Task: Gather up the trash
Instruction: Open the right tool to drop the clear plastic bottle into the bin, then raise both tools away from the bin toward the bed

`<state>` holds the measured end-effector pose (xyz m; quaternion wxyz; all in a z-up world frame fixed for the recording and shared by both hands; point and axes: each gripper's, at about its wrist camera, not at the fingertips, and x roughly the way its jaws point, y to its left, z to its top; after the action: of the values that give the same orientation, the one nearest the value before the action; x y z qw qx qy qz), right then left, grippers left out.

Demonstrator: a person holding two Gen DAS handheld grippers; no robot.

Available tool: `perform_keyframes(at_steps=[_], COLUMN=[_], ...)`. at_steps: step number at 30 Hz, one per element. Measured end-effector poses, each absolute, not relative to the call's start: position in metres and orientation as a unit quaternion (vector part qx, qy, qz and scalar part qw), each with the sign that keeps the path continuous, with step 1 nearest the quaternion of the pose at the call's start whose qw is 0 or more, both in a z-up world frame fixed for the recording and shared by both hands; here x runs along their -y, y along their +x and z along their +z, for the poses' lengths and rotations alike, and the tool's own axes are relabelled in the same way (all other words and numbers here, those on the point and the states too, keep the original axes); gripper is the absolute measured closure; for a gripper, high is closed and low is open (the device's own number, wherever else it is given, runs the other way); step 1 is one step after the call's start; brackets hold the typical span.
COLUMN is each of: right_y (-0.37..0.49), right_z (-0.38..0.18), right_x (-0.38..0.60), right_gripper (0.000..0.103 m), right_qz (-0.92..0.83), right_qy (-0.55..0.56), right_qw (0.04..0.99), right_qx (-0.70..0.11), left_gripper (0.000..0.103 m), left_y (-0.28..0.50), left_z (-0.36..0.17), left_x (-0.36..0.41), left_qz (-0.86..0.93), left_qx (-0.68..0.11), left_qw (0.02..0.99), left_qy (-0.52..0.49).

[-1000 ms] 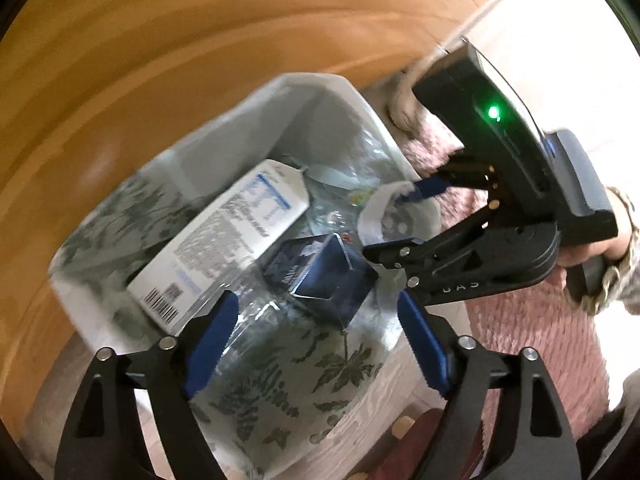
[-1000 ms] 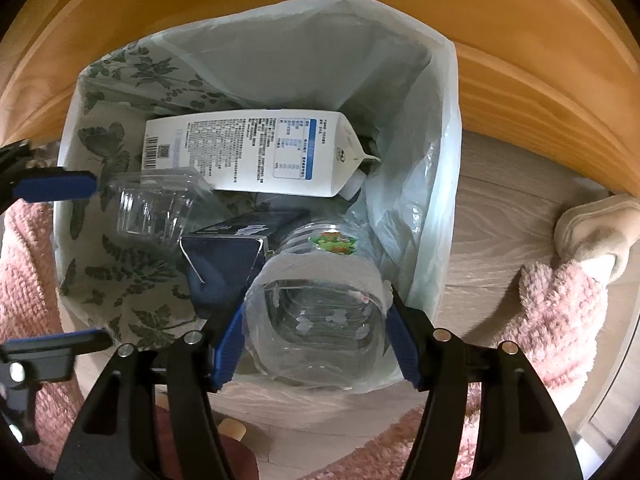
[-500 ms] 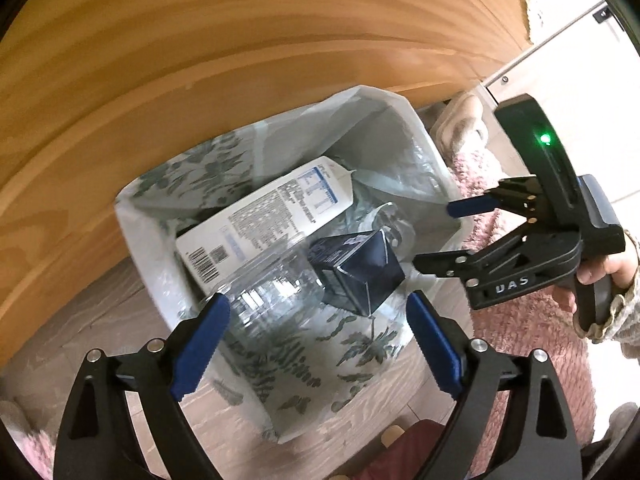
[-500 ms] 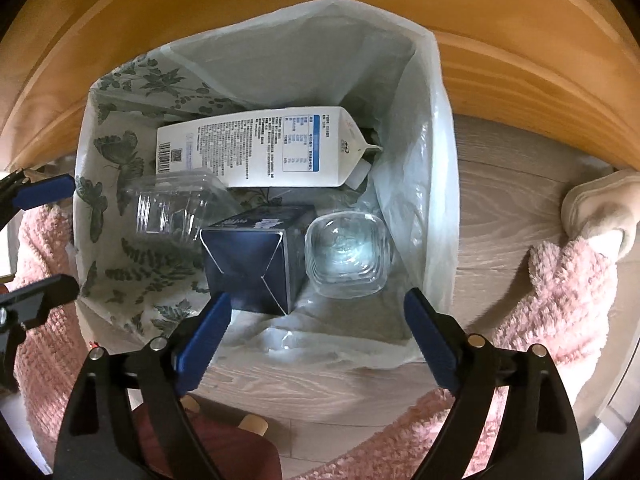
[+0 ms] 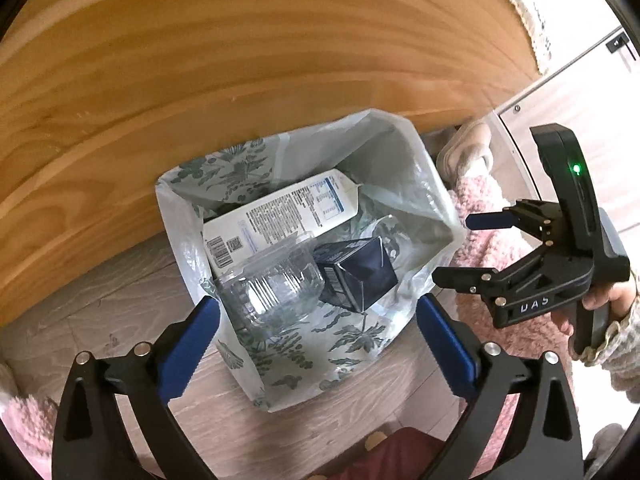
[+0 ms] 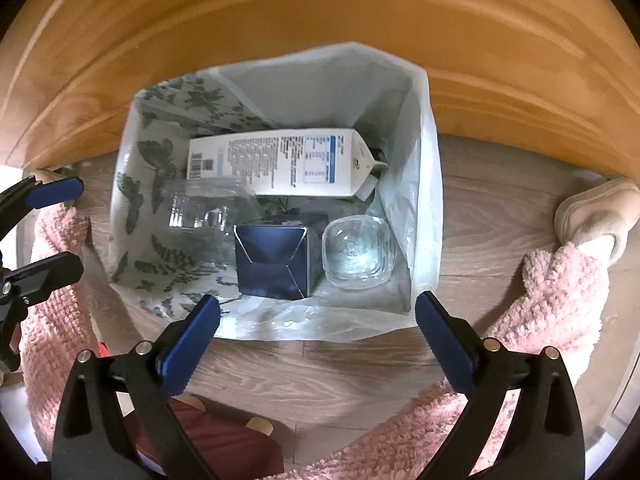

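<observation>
The left gripper hangs above the near edge of the bin bag, jaws spread wide and empty after just opening. The trash lies below and ahead: clear tray, dark carton, clear bottle standing on end, milk carton lying crosswise behind. The right gripper points straight down over them, jaws just opened, empty.
</observation>
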<state>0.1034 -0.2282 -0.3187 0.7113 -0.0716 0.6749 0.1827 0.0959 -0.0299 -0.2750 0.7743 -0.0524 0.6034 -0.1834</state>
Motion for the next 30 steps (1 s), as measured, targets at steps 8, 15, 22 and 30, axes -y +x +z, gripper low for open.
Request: perform_keyframes(at_steps=[8,15,22,30], right_y=[0.093,0.083,0.075,0.062], right_z=[-0.293,-0.278,-0.256,-0.221], right_x=[0.229,0.233,0.238,0.251], right_gripper=[0.009,0.009,0.009,0.009], right_qz=[0.175,0.161,0.143,0.121], right_qy=[-0.076,-0.052,-0.027,0.012], right_qw=[0.75,0.771,0.802,0.854], right_qx=[-0.634,-0.614,-0.58,-0.507], left_gripper=[0.008,0.008,0.008,0.008], left_y=[0.088,0.078,0.067,0.058], left_z=[-0.252,-0.23,-0.211,-0.181], left_x=[0.027,0.021,0.018,0.017], left_qz=[-0.147,-0.13,-0.115,-0.096], left_qx=[-0.589,-0.572,-0.549,-0.503], left_qw=[0.793,0.807,0.824,0.855], left_qy=[-0.06,-0.07,-0.084,-0.08])
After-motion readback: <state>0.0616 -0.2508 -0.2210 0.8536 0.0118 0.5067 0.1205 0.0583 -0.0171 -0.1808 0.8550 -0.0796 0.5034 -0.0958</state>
